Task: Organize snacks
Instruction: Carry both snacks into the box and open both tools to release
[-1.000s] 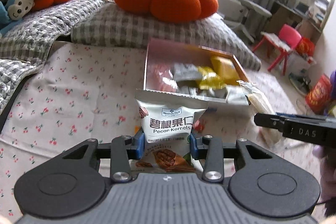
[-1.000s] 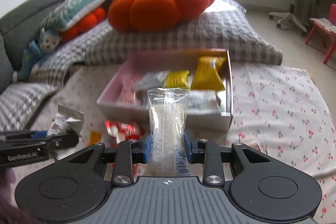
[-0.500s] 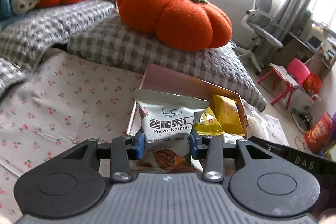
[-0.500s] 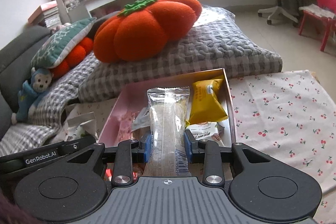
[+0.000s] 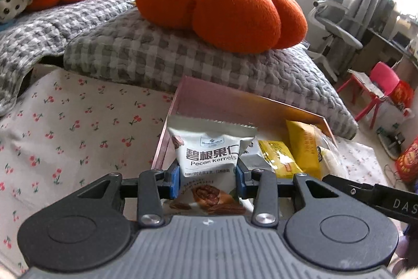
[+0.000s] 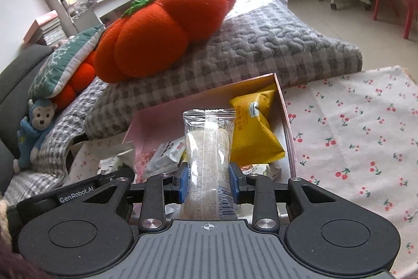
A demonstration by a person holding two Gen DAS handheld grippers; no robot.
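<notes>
Left gripper [image 5: 208, 181]: blue pads clamped on the pecan kernel pouch [image 5: 210, 161], pinching it at the waist, lower half tucked back toward the palm. Pouch stands upright, serrated top seal free above the jaws.

Right gripper [image 6: 208, 183]: closed on the clear rice cracker pack [image 6: 209, 148], gripped low near the barcode end, long body sticking up and forward.

Both loads hang over the near end of the pink box [image 5: 250, 106], not in it yet. The box sits on the cherry-print cloth [image 5: 65, 127] and holds a yellow packet [image 6: 254, 127], a smaller yellow one [image 5: 279, 158] and a white-and-red wrapped snack [image 6: 167, 153]. Grey checked cushion [image 6: 261, 43] and pumpkin plush [image 5: 222, 4] sit behind it.

Handling, my read:
- Pecan pouch: light, puffy, slick foil. A waist pinch should hold, but air inside means it may squirm. Nuts tolerate squeeze.
- Cracker pack: light, stiff core, brittle. Film is slippery, and the low grip leaves a long lever. Keep the squeeze gentle, or the contents could crack.
- Free space looks best at the box's left side. Release low, not from height.

Grippers sit close side by side, so collision is a risk.
</notes>
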